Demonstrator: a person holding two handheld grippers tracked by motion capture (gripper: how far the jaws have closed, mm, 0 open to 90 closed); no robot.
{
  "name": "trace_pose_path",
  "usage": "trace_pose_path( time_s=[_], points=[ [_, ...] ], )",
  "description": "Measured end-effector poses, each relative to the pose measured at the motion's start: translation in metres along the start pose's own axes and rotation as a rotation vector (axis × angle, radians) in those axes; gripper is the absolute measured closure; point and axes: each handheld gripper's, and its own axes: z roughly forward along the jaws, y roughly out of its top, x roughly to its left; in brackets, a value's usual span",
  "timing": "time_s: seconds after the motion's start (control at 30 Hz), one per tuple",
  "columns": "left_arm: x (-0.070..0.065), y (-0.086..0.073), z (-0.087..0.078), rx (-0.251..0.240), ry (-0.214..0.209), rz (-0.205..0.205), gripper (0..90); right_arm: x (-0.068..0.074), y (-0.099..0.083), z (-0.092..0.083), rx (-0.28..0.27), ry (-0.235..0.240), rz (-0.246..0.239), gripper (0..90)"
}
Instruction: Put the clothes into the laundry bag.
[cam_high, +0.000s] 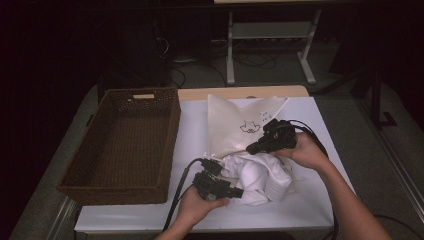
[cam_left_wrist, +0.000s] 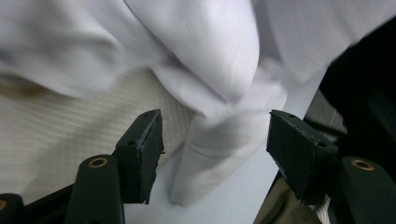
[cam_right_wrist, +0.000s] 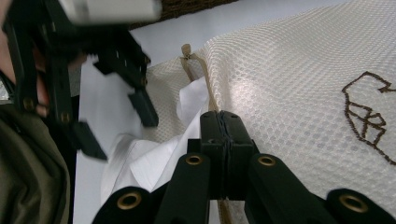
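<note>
On the counter (cam_high: 300, 200), right of a brown wicker basket (cam_high: 122, 145), lies a cream mesh bag (cam_high: 235, 125) with a white garment (cam_high: 260, 175) bunched at its near, open end. The bag is flat and roughly square, woven in a fine honeycomb net, with a small dark brown line drawing stitched on its upper face and a tan drawstring (cam_right_wrist: 198, 70) knotted at the mouth. The garment is soft, creased white cloth, heaped in folds, part of it tucked under the bag's edge and the rest spilling toward the person. The right tool (cam_high: 255, 147) reaches in from the right; its jaws are pressed together on the bag's rim where the drawstring runs, holding that edge up off the cloth. The left tool (cam_high: 235, 191) points in from the near side at the garment; its jaws stand apart, with a rolled fold of the white cloth lying between them, the pads clear of it.
</note>
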Motion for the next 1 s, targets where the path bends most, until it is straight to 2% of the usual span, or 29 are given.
trace_pose_path(
  time_s=[0.07,0.1,0.13,0.17,0.23,0.27,0.33,0.47,0.53,0.6,0.7,0.73,0.83,0.93,1.0],
  points=[
    [-0.002,0.0,0.012,0.029,0.018,0.027,36.2,0.001,0.0,0.001,0.0,0.001,-0.006,88.6],
    [-0.003,0.001,0.017,0.028,0.022,0.031,39.8,0.001,0.0,0.002,0.002,0.001,-0.01,88.6],
    [-0.004,0.003,0.021,0.028,0.033,0.052,46.6,0.001,0.0,0.002,0.006,0.0,-0.011,88.6],
    [-0.005,0.004,0.024,0.014,0.035,0.063,55.7,0.002,0.0,0.002,0.009,-0.001,-0.012,88.6],
    [-0.004,0.009,0.028,-0.01,0.025,0.054,72.2,0.003,-0.001,0.001,0.008,-0.001,-0.018,88.6],
    [-0.004,0.012,0.029,-0.027,0.032,0.061,76.4,0.004,-0.002,0.001,0.01,-0.002,-0.015,88.6],
    [-0.001,0.016,0.029,-0.088,0.017,0.029,81.8,0.004,-0.003,0.0,0.007,-0.005,-0.016,88.6],
    [0.004,0.025,0.023,-0.211,0.013,-0.017,83.8,0.005,-0.008,-0.004,0.011,-0.007,-0.012,88.7],
    [0.007,0.032,0.02,-0.258,0.037,-0.038,84.1,0.008,-0.007,-0.006,0.01,-0.009,-0.016,88.7],
    [0.011,0.036,0.019,-0.305,0.041,-0.07,84.2,0.011,-0.006,-0.007,0.006,-0.009,-0.026,88.8],
    [0.015,0.039,0.017,-0.373,0.084,-0.099,84.3,0.014,-0.004,-0.01,-0.008,-0.004,-0.029,88.8],
    [0.017,0.04,0.018,-0.379,0.104,-0.105,84.3,0.013,-0.004,-0.011,-0.013,-0.005,-0.023,88.8],
    [0.022,0.041,0.021,-0.368,0.116,-0.125,83.7,0.007,-0.006,-0.008,-0.001,-0.008,-0.003,88.7],
    [0.021,0.04,0.015,-0.326,0.128,-0.103,80.5,0.004,-0.007,-0.005,0.004,0.0,0.003,88.7],
    [0.021,0.037,0.009,-0.3,0.126,-0.097,73.5,0.003,-0.006,-0.004,0.002,-0.002,0.004,88.7]
  ],
)
